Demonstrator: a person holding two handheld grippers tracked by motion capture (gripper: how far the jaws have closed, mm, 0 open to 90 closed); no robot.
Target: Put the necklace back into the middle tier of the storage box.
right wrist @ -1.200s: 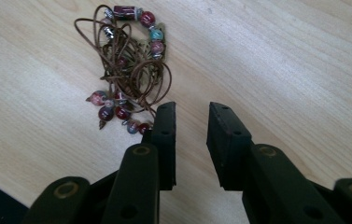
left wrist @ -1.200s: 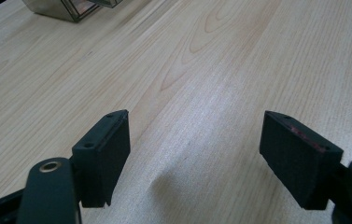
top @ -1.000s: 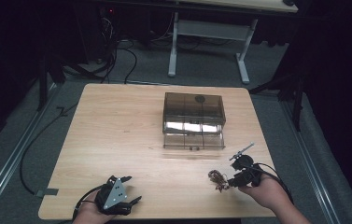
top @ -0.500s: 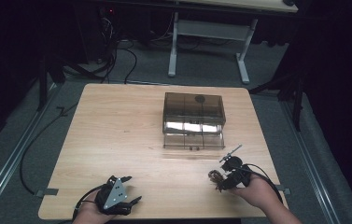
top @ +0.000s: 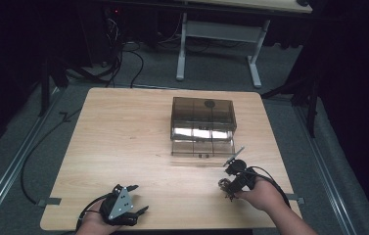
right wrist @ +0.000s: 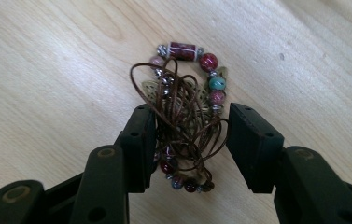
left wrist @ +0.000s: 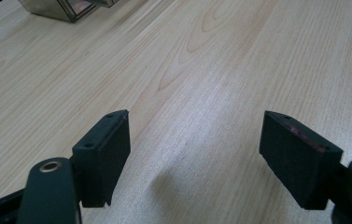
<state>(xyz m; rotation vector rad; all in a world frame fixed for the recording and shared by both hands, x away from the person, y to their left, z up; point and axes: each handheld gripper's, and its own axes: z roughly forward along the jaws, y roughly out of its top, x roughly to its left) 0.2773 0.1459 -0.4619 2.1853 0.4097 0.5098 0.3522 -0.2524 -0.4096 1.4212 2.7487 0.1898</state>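
Near the surface's [top: 123,127] front edge, the right gripper's [right wrist: 190,135] fingers straddled a beaded bracelet [right wrist: 187,93], seemingly not clamping it; the left gripper's [left wrist: 197,154] fingers stood wide apart.

The left gripper [top: 134,199] is held low at the table's near edge toward its left corner, its jaws spread wide apart with nothing between them. The right gripper [top: 226,185] is held near the table's near right corner, tipped downward, its jaws parted around a tangled beaded cord [right wrist: 185,116].
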